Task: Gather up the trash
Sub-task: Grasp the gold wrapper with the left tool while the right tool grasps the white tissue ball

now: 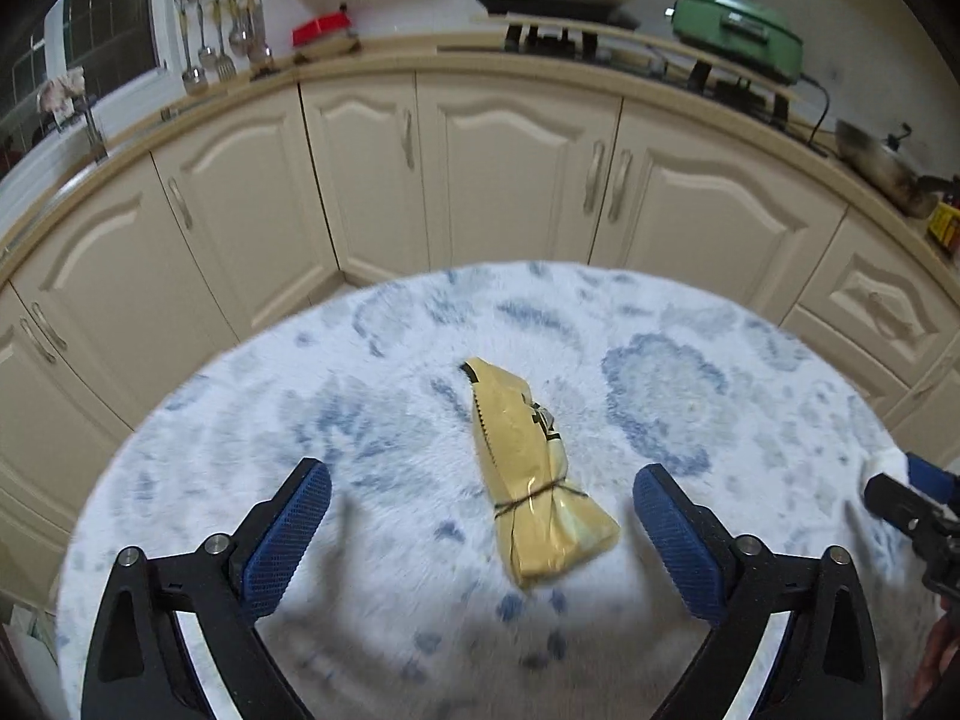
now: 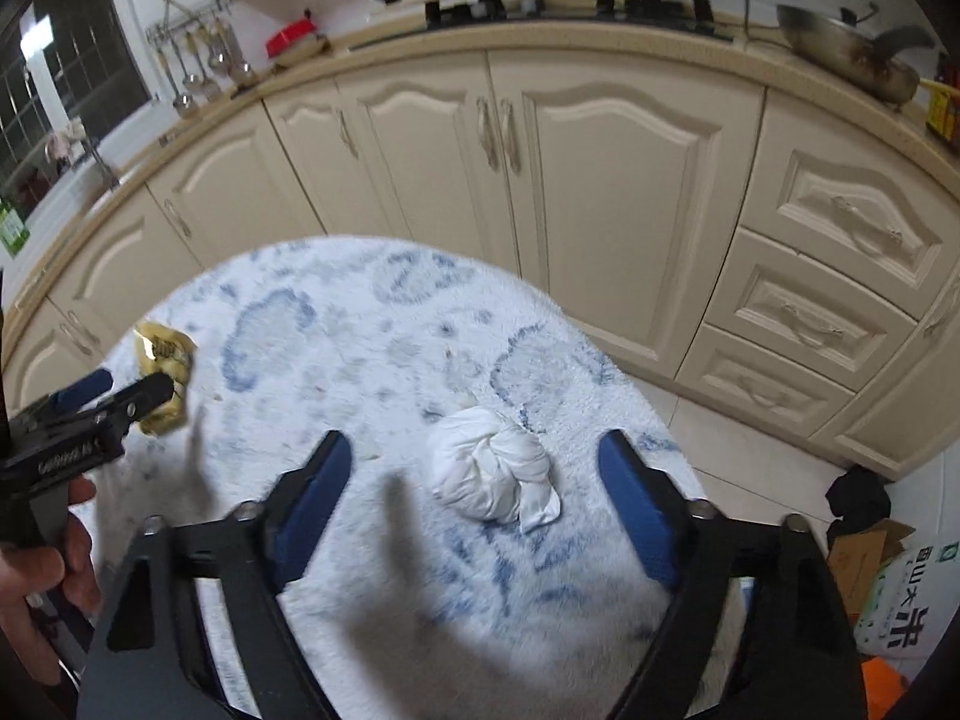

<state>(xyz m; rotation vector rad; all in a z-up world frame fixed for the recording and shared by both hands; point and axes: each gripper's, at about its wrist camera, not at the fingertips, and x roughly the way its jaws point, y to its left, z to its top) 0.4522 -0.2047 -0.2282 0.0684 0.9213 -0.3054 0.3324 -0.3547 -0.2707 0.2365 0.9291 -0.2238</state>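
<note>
A yellow snack wrapper (image 1: 534,468) tied with a thin band lies on the round table's white-and-blue fluffy cover (image 1: 660,372). My left gripper (image 1: 483,489) hangs over it, open, the wrapper's lower end between the blue pads without touching them. In the right wrist view a crumpled white tissue wad (image 2: 495,471) lies on the same cover (image 2: 360,312). My right gripper (image 2: 474,453) is open around it, pads clear of it on both sides. The left gripper (image 2: 120,399) and the wrapper (image 2: 165,360) appear at that view's left edge, held by a hand (image 2: 36,576).
Cream kitchen cabinets (image 1: 516,168) curve behind the table. On the counter stand a green cooker (image 1: 741,36), a pan (image 2: 846,54) and hanging utensils (image 1: 222,42). Bags and a cardboard box (image 2: 870,546) sit on the floor at the table's right.
</note>
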